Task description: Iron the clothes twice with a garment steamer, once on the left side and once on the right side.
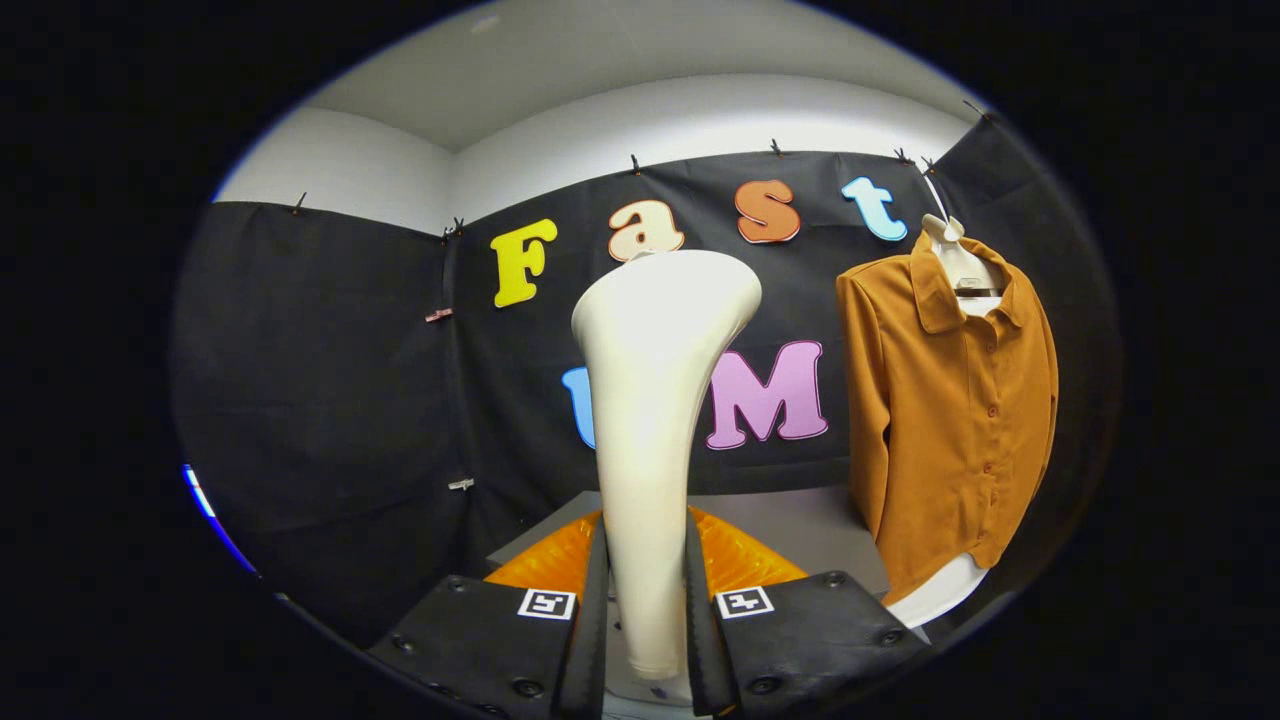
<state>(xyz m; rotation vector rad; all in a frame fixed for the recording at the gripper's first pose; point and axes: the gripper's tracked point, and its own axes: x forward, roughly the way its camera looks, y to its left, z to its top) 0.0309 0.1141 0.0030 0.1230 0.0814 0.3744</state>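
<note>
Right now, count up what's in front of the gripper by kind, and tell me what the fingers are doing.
Garment steamer, white, upright, clamped between the gripper fingers: 1
Shirt, brown, buttoned, hanging beyond the fingers: 1
Hanger, white, holding the shirt: 1
Table, grey, under the shirt: 1
Total: 4

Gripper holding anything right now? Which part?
Yes: the gripper is shut on the white garment steamer, both fingers clamping its narrow handle low down; the wide head stands above them.

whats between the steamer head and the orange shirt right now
Nothing solid. In the gripper view the fingers are shut on the white steamer; between its head and the hanging orange shirt lie only the black booth wall and a strip of grey table.
</note>
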